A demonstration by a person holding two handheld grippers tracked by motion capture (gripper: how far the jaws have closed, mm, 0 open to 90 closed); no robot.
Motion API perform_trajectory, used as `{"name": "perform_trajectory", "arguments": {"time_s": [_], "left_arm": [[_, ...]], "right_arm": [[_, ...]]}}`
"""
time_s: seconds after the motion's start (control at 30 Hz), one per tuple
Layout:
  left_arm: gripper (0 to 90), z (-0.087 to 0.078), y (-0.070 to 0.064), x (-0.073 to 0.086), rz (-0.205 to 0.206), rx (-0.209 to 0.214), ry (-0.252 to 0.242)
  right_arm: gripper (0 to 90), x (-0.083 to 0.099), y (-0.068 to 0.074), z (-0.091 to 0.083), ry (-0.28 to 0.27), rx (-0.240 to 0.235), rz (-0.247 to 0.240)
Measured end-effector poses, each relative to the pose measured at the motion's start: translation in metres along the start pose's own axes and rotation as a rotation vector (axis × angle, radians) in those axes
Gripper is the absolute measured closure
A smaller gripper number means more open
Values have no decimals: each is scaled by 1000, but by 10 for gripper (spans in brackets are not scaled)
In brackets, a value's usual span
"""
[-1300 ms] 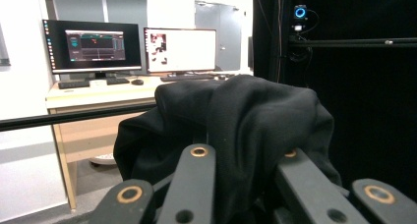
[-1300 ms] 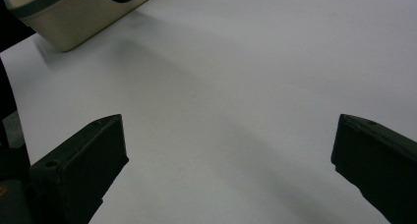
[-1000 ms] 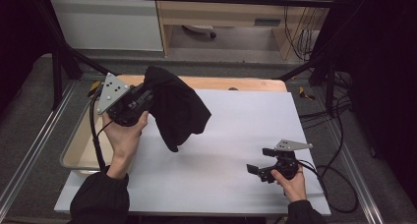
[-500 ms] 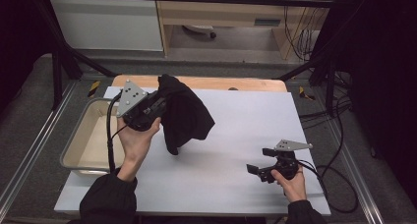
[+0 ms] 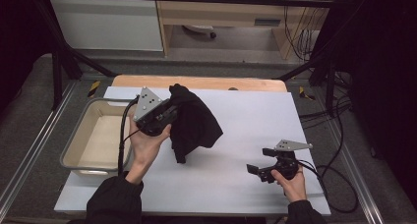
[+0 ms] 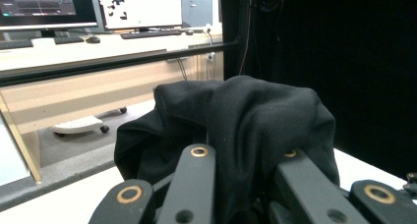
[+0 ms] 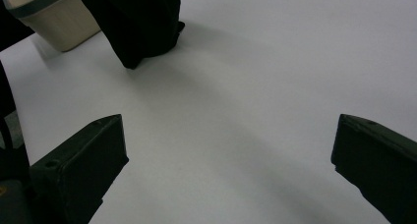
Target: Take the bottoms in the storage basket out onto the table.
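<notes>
Just right of the beige tub [image 5: 78, 145], the left gripper [image 5: 173, 115] has its jaws clamped on a black cloth [image 5: 194, 123], which hangs from them over the white table [image 5: 246, 116]. Well right of the tub, the right gripper [image 5: 256, 171] rests with jaws spread wide, holding nothing.

A plain black cloth [image 5: 194, 121] is seen against the white tabletop [image 5: 246, 116]. The bin [image 5: 78, 157] is coloured beige with a grey rim. Both claws are black.
</notes>
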State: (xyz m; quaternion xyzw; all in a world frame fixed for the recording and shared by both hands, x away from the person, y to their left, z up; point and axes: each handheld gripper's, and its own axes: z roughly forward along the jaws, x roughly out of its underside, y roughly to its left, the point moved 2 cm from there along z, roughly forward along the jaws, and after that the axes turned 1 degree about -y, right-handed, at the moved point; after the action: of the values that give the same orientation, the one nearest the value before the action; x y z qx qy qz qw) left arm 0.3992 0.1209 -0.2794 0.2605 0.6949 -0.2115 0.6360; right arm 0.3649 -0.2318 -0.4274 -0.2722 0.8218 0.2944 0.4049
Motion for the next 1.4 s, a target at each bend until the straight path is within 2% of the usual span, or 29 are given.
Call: {"name": "perform_trajectory", "arguments": {"time_s": [0.7, 1.4], "left_arm": [[848, 21, -12, 30, 3, 44, 109], [845, 35, -20, 63, 10, 79, 211]], "right_arm": [[7, 0, 0, 0, 1, 2, -1], [7, 0, 0, 0, -1, 2, -1]]}}
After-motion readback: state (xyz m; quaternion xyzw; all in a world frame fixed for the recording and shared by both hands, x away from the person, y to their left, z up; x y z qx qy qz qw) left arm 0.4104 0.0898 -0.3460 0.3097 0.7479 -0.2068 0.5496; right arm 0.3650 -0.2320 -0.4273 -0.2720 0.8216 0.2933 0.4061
